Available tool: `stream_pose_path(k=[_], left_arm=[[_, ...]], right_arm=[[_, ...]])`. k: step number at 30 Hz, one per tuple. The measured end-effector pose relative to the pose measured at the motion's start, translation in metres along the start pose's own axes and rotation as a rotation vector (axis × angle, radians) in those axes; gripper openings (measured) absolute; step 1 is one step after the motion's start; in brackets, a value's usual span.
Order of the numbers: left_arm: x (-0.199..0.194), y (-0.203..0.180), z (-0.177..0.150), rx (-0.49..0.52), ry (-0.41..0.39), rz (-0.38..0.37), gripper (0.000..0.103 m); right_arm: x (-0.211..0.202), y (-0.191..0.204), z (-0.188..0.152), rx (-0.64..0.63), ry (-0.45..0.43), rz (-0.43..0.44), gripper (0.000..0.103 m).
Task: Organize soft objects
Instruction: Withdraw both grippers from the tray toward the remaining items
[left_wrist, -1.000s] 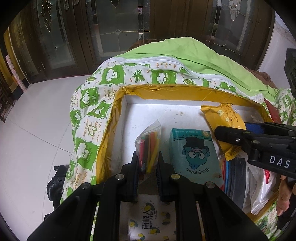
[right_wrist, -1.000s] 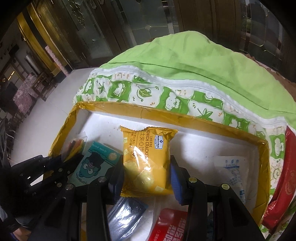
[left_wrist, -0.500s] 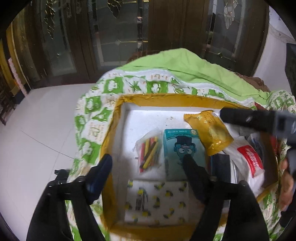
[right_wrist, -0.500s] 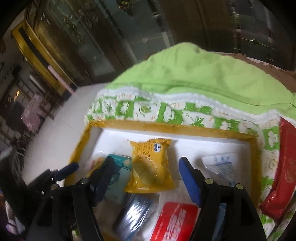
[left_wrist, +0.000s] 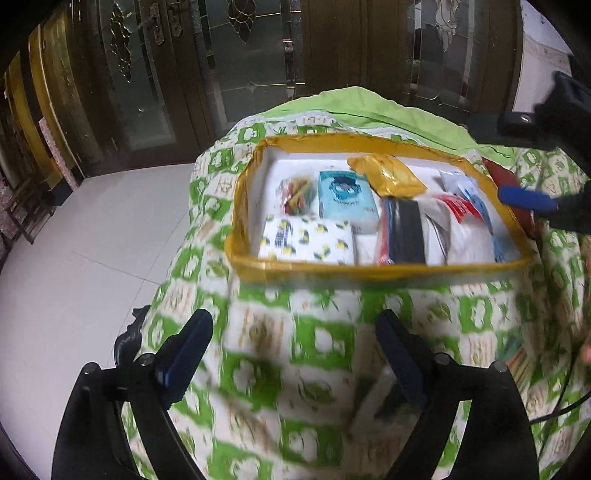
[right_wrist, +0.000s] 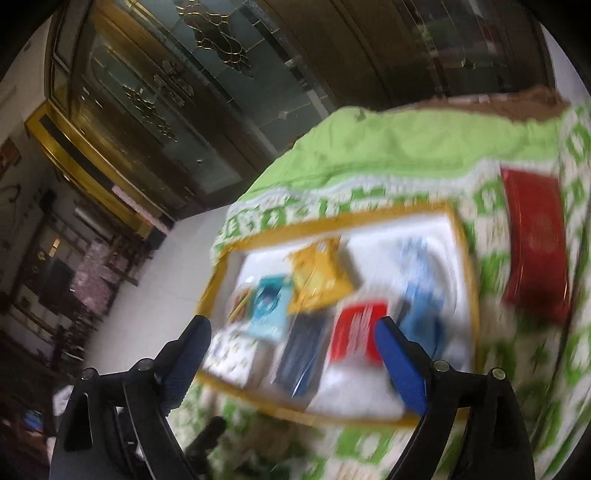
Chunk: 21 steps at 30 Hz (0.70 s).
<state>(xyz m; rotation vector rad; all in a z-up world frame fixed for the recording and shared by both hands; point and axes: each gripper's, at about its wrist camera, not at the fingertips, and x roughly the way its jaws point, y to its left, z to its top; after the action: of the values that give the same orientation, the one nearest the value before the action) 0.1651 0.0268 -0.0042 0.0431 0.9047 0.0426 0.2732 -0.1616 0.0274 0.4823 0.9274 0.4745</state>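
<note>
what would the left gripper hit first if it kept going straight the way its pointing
Most likely the green-and-white patterned quilt: the open, empty left gripper points down at the fabric in front of the yellow-rimmed tray, short of the packets inside. Motion blur makes the exact spot uncertain.

1 box (left_wrist: 384, 272), 8 packets, 2 tongs (left_wrist: 291, 345)

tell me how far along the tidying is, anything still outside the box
Mostly done: the crayon bag, yellow cracker pack and other packets lie in the yellow-edged box. Nothing in hand: left gripper and right gripper have just opened, jaws empty. Left: red packet outside.
</note>
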Motion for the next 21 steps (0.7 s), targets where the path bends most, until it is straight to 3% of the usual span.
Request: stream_pose_path(k=[12,15,21], left_arm=[[-0.012,-0.003,-0.032,-0.063,0.019,-0.039,0.09],[-0.013,-0.002,-0.043,-0.085,0.032,-0.055,0.09],[-0.024,-0.013,-0.058,-0.067,0.02,-0.074,0.09]], right_arm=[[-0.043,-0.041,-0.082,0.227,0.06,0.123,0.095],[-0.06,-0.045,-0.094,0.226,0.07,0.136,0.095],[-0.088,-0.045,-0.119,0.105,0.056,0.011,0.095]])
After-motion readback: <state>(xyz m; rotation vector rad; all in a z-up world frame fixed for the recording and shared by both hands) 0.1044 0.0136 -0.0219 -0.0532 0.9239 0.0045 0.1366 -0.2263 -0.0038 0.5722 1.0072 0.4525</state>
